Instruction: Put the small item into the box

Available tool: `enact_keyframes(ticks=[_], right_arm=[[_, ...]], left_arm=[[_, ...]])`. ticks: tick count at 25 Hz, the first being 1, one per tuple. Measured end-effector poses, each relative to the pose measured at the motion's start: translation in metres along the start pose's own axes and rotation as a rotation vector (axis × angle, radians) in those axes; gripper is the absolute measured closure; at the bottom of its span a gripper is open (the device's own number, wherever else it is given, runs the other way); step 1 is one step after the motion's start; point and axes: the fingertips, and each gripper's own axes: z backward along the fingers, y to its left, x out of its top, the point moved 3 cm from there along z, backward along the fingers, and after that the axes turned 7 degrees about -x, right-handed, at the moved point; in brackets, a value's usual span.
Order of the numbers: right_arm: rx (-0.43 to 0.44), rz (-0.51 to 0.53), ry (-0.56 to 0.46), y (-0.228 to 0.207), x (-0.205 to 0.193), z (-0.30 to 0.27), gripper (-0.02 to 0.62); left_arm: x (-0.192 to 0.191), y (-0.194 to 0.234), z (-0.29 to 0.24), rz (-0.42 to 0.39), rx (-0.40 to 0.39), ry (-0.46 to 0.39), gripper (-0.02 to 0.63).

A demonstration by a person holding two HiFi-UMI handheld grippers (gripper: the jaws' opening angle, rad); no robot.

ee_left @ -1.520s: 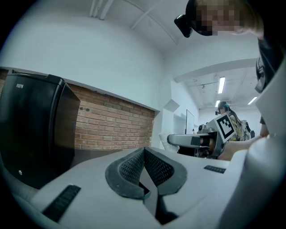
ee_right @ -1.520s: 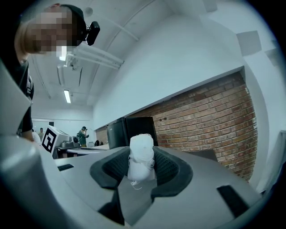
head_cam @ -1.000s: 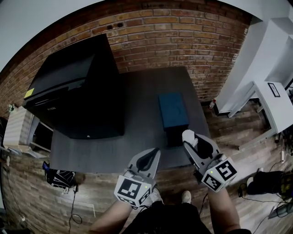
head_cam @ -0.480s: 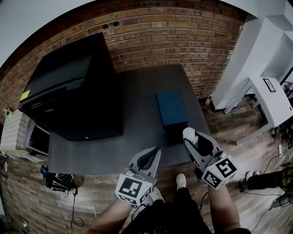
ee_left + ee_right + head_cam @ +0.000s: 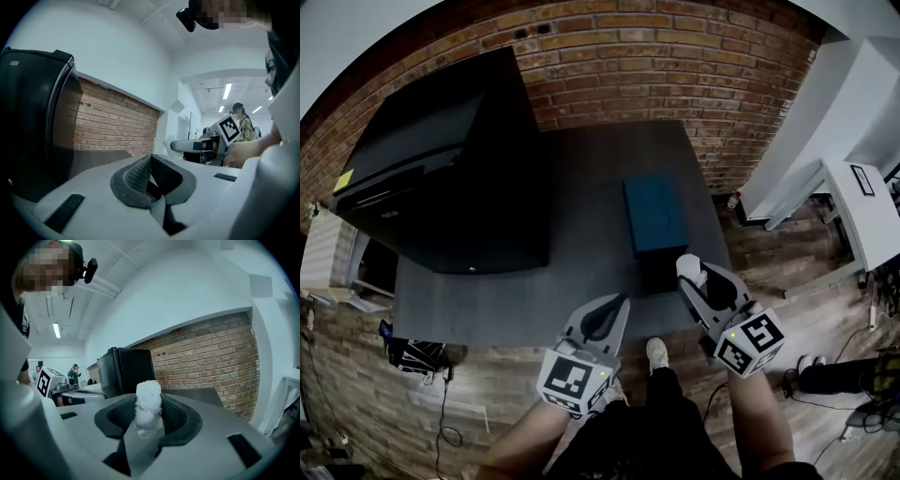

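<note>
Step now: I'm carrying the small item to the box, not dropped yet.

L gripper (image 5: 616,306) hangs over the near edge of the table (image 5: 487,309). Its jaws look pressed together w/ nothing in them, so it's just waiting.

The blue box (image 5: 656,216) sits on the table, right of the middle and far from me. I can't tell if its top is open.

R gripper (image 5: 689,274) is at the near end of the box, a bit to its right. Its jaws are partly apart and squeeze the white item (image 5: 148,404), which sticks up out of the tips.

Next, I think I need to push the R gripper farther out till the item is right over the box, then go down and let go. If the top is shut, the L gripper may have to open it first.
</note>
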Motion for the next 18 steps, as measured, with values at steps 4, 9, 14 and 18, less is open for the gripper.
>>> enact_keyframes(ticks=[4,9,14,18], right_arm=[[0.017,0.003,0.035,-0.011,-0.011,-0.011,0.420],[0.020,0.021,0.072,-0.025,-0.022,-0.026,0.420],[0.036,0.067,0.133,-0.037,-0.040,-0.042,0.420],[0.056,0.105,0.192,-0.043,-0.058,-0.055,0.420]], left_arm=[[-0.010,0.005,-0.009,0.007,0.014,0.012,0.572],[-0.021,0.006,-0.022,-0.023,0.002,0.037,0.572],[-0.031,0.005,-0.037,-0.039,-0.021,0.064,0.572],[-0.041,0.006,-0.047,-0.034,-0.033,0.087,0.572]])
